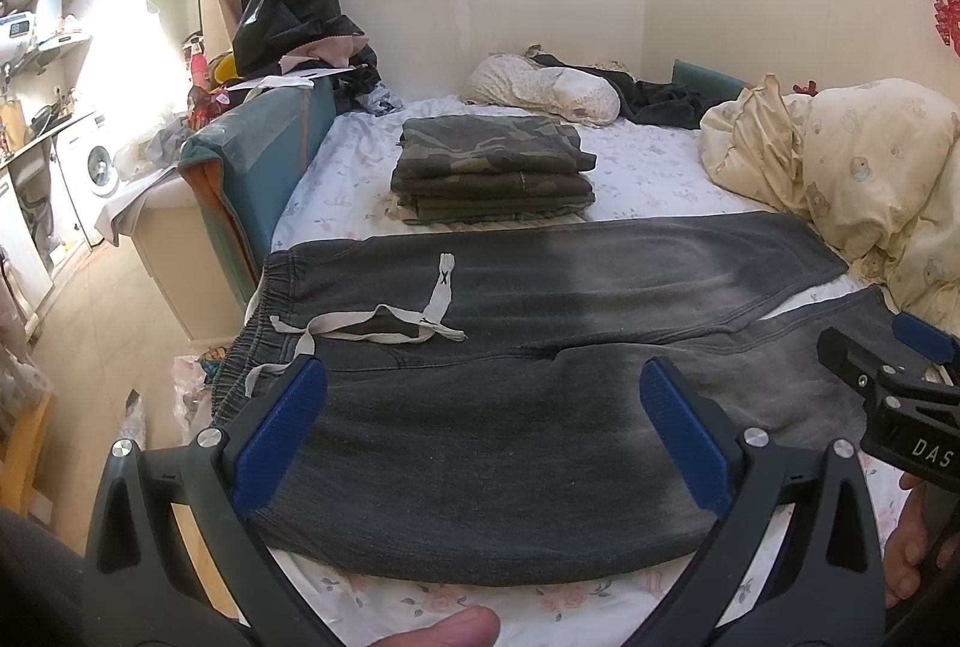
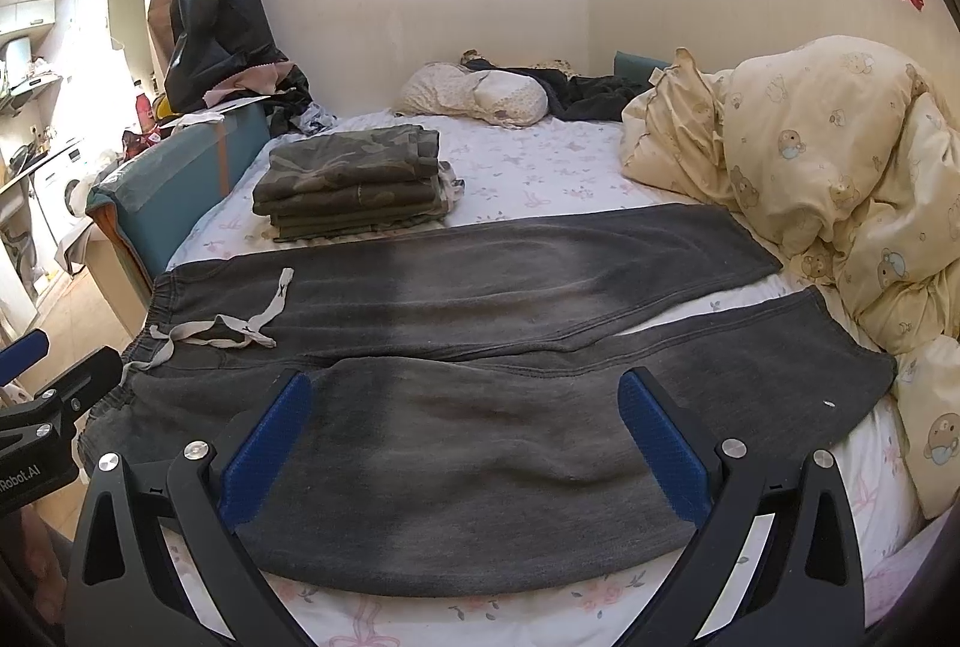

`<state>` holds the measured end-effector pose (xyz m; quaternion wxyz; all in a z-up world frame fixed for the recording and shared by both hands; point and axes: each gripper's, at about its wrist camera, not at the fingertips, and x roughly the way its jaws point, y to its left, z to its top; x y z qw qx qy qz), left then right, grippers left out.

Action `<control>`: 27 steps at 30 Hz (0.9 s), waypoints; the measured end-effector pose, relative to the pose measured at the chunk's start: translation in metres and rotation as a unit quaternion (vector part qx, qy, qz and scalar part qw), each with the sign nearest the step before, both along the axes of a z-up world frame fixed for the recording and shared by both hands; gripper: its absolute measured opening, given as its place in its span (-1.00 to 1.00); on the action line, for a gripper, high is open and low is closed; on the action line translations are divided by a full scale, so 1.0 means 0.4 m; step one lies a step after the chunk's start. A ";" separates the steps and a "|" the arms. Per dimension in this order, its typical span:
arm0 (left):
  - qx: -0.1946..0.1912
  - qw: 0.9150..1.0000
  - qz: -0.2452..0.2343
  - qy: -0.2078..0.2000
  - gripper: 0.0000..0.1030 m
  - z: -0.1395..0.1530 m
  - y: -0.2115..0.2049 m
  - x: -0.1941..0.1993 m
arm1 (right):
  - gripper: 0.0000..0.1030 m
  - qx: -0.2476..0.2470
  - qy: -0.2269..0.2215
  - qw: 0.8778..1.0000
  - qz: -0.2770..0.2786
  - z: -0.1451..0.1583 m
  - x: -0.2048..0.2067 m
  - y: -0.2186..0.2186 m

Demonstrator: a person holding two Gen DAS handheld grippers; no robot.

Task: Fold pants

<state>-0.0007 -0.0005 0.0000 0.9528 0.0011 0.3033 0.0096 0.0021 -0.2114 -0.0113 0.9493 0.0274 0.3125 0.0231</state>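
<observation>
Dark grey sweatpants [image 1: 510,419] [image 2: 480,407] lie flat across the bed, waistband to the left with a pale drawstring [image 1: 384,323] [image 2: 228,332], both legs stretched to the right. My left gripper [image 1: 483,371] hovers open above the near leg close to the waist, its blue pads [image 1: 282,425] wide apart and holding nothing. My right gripper [image 2: 465,383] is open too, over the near leg further right. In the left wrist view the right gripper [image 1: 864,365] shows at the right edge; in the right wrist view the left gripper [image 2: 54,383] shows at the left edge.
A stack of folded camouflage clothes [image 1: 492,173] [image 2: 354,179] sits behind the pants. A bunched cream duvet [image 1: 852,167] [image 2: 810,179] fills the right side. A pillow [image 1: 540,89] and dark clothes lie at the back wall. A teal bed end [image 1: 258,161] borders the left; floor and washing machine [image 1: 90,161] beyond.
</observation>
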 end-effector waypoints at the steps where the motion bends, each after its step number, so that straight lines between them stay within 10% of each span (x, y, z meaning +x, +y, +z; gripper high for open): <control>1: -0.001 1.000 -0.001 0.000 0.99 0.000 0.002 0.000 | 1.00 0.001 0.000 1.000 0.000 0.000 0.000 0.000; 27: -0.001 1.000 -0.005 0.002 0.99 -0.001 -0.005 -0.003 | 1.00 -0.003 0.003 1.000 0.004 -0.014 -0.003 0.015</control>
